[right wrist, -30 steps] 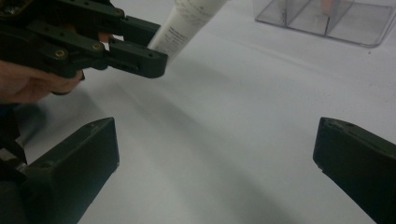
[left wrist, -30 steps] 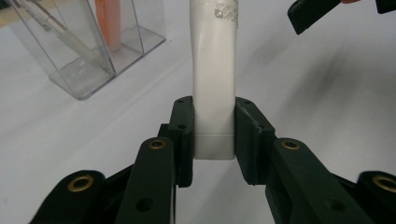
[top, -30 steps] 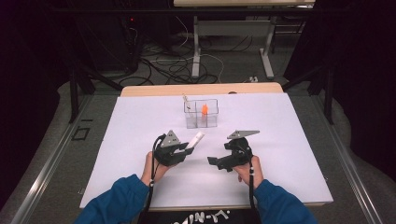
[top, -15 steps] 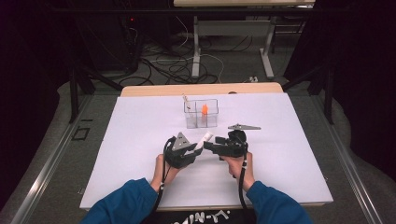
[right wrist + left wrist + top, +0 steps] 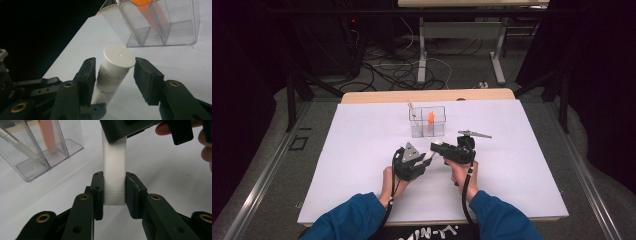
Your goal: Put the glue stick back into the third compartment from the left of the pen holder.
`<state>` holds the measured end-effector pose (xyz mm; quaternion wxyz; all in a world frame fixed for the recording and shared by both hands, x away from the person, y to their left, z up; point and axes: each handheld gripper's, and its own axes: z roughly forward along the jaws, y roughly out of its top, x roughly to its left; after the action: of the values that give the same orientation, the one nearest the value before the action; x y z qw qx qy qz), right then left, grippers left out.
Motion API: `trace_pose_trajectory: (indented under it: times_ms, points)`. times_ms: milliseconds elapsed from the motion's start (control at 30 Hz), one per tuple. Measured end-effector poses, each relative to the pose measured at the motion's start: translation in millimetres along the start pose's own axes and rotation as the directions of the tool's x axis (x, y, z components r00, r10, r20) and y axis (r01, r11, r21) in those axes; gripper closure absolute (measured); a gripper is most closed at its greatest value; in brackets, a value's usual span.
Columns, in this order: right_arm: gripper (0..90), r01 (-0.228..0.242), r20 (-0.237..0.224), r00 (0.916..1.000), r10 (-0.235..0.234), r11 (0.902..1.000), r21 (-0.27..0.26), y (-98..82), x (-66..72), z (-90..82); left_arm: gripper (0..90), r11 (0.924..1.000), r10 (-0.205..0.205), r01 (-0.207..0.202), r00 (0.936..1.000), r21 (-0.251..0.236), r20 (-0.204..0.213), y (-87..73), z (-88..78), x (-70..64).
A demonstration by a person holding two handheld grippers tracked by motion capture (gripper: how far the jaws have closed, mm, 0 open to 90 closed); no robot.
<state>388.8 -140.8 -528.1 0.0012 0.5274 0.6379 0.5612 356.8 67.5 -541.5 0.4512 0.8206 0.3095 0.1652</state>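
Note:
A white tube with a round white cap is clamped near its flat end by my left gripper, which is shut on it. In the high view the left gripper sits at the table's middle front, with the tube slanting up and right toward the right gripper. My right gripper straddles the capped end. Its jaws have just been closing, with the cap between them and narrow gaps left at the pads.
A clear three-compartment box stands behind the grippers on the white table. It holds an orange piece and a thin white stick. A person's blue sleeves come in at the front edge.
The right gripper has swung left from the table's right half to the tube's capped end and narrowed its jaws around it. The left gripper has shifted a little rightward with the tube.

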Motion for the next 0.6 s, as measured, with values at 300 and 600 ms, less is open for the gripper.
trace_pose_trajectory:
  times_ms: [300, 600]
  points:
    - [65.9, -0.054, -0.046, 0.9975, 0.053, 0.9983, -0.021, -1.6, -1.9, -1.2, 70.9, 0.9998, 0.021, -0.021, 0.9997, 0.002, -0.012, 0.4, 2.0, -1.6]
    - [66.6, 0.068, -0.018, 0.9975, -0.068, 0.9972, -0.031, 0.5, 8.4, -6.9, 53.5, 0.9993, 0.033, -0.033, 0.9994, 0.017, 0.014, 2.3, -3.8, -0.1]
